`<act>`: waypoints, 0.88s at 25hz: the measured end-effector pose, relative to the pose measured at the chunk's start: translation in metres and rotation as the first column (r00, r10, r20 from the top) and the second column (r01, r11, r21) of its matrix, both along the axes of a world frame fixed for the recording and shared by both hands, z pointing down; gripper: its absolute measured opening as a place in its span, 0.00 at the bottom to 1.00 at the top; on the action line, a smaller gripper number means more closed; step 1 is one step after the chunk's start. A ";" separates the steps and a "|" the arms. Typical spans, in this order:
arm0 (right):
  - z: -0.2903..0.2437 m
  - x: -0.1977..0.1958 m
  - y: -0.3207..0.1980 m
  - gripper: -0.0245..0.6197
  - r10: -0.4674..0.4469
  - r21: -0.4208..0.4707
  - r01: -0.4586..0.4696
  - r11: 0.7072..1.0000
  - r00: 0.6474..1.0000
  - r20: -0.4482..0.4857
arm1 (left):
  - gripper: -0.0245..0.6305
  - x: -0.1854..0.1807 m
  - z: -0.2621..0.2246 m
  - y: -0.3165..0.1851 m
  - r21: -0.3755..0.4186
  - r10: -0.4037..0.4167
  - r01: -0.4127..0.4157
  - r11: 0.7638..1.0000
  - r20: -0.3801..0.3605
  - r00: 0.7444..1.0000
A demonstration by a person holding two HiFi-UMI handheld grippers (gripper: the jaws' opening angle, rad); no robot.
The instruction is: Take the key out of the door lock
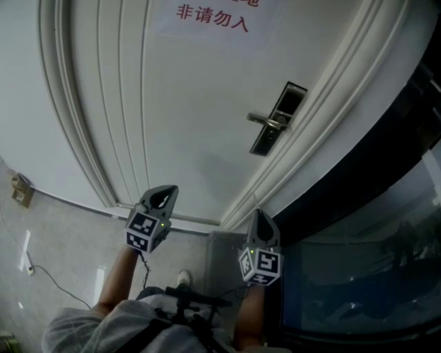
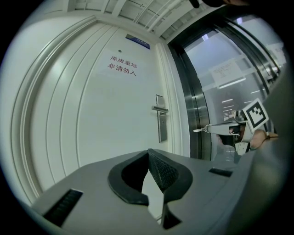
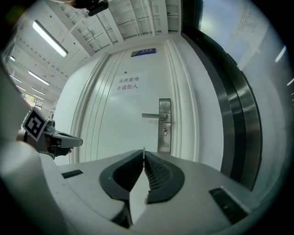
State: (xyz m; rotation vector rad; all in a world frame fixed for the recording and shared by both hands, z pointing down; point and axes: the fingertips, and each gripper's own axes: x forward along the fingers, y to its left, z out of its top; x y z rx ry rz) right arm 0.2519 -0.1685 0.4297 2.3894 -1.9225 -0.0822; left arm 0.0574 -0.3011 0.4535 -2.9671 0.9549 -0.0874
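Observation:
The white door (image 1: 186, 103) carries a dark lock plate (image 1: 279, 117) with a silver lever handle (image 1: 265, 121). In the right gripper view the keyhole (image 3: 164, 133) sits under the handle (image 3: 155, 116) with nothing in it. My right gripper (image 1: 260, 217) is held well back from the door. The left gripper view shows it shut on a small silver key (image 2: 200, 130) that sticks out of its tips towards the door. Edge-on, the key (image 3: 144, 150) shows as a thin sliver between the pads. My left gripper (image 1: 164, 195) hangs level beside it, shut and empty (image 2: 148, 152).
A paper sign with red characters (image 1: 210, 17) is stuck high on the door. Dark glass panelling in a metal frame (image 1: 365, 207) runs along the right of the door. A wall socket (image 1: 21, 189) and a thin cable (image 1: 55, 279) lie low at the left.

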 end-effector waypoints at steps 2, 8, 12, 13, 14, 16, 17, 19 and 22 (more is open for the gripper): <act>0.002 0.001 -0.001 0.07 -0.003 -0.005 0.003 1.000 1.000 0.002 | 0.03 0.001 -0.001 -0.001 0.000 -0.002 0.002 1.000 -0.003 1.000; 0.004 0.006 -0.005 0.07 -0.007 -0.014 0.007 1.000 1.000 -0.005 | 0.03 0.005 -0.001 -0.003 -0.002 -0.006 0.006 1.000 0.005 1.000; 0.003 0.007 -0.009 0.07 -0.018 -0.014 0.018 1.000 1.000 -0.008 | 0.03 0.007 -0.002 -0.006 -0.007 -0.011 0.011 1.000 0.001 1.000; 0.003 0.008 -0.009 0.07 -0.019 -0.012 0.018 1.000 1.000 -0.009 | 0.03 0.008 -0.002 -0.006 -0.007 -0.011 0.011 1.000 0.000 1.000; 0.004 0.008 -0.010 0.07 -0.019 -0.014 0.019 1.000 1.000 -0.009 | 0.03 0.008 -0.001 -0.007 -0.007 -0.013 0.013 1.000 0.001 1.000; 0.005 0.009 -0.010 0.07 -0.018 -0.018 0.018 1.000 1.000 -0.006 | 0.03 0.008 -0.001 -0.008 -0.008 -0.015 0.015 1.000 0.000 1.000; 0.006 0.009 -0.010 0.07 -0.019 -0.018 0.019 1.000 1.000 -0.003 | 0.03 0.008 -0.001 -0.008 -0.009 -0.015 0.015 1.000 -0.001 1.000; 0.006 0.010 -0.010 0.07 -0.023 -0.019 0.022 1.000 1.000 -0.002 | 0.03 0.009 -0.001 -0.008 -0.009 -0.014 0.014 1.000 0.000 1.000; 0.004 0.009 -0.010 0.07 -0.027 -0.023 0.027 0.999 1.000 0.003 | 0.03 0.010 -0.001 -0.007 -0.009 -0.015 0.015 1.000 0.001 1.000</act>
